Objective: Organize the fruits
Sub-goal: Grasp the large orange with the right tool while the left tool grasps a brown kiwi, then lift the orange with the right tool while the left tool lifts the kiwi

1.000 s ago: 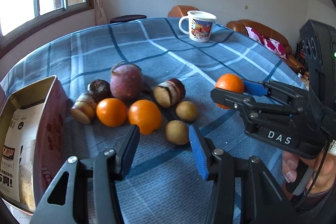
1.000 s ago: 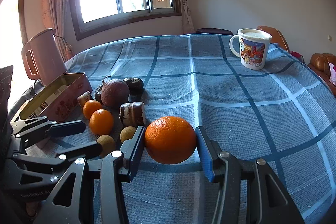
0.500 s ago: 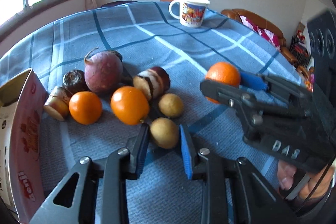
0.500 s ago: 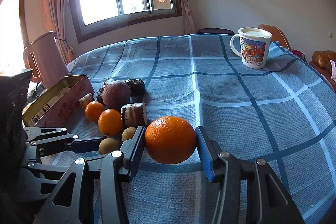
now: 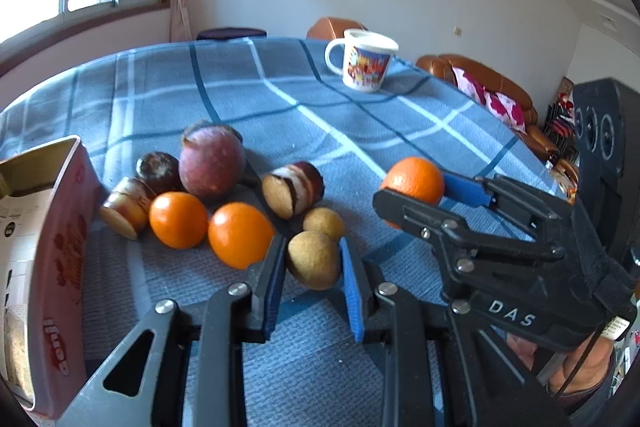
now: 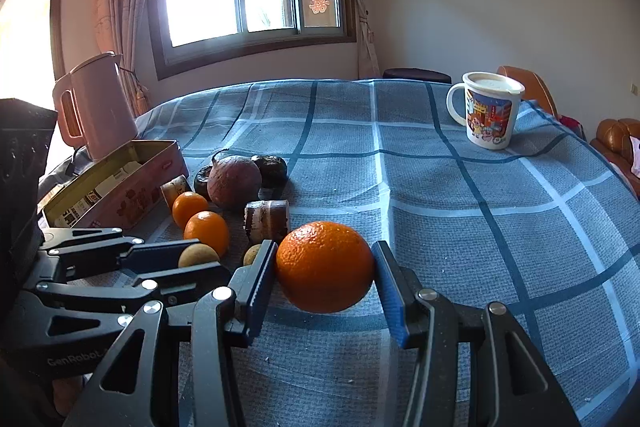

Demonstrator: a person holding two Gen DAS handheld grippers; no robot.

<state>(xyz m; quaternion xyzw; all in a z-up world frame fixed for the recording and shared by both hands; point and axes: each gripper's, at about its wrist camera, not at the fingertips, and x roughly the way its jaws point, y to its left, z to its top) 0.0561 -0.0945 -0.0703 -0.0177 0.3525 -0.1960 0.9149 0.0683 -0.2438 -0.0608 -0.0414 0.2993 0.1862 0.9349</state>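
We are at the pick-up step, with both hands loaded. Our right gripper (image 6: 325,269) is clamped on an orange (image 6: 325,266) held just over the blue checked tablecloth (image 6: 460,211). Our left gripper (image 5: 313,261) is closed as far as it goes on a small brown fruit (image 5: 314,259) at the near edge of the pile.

Next, we judge, comes lifting the brown fruit clear and carrying each piece to its group, perhaps the open tin (image 5: 60,227) on the left.

Around us, largest first: the pink jug (image 6: 98,105), the tin, the mug (image 6: 486,115), a purple-red fruit (image 5: 212,163), 2 more oranges (image 5: 240,235), a second brown fruit (image 5: 324,223). The nearest orange sits just beside our left finger (image 5: 274,269) and may get nudged.
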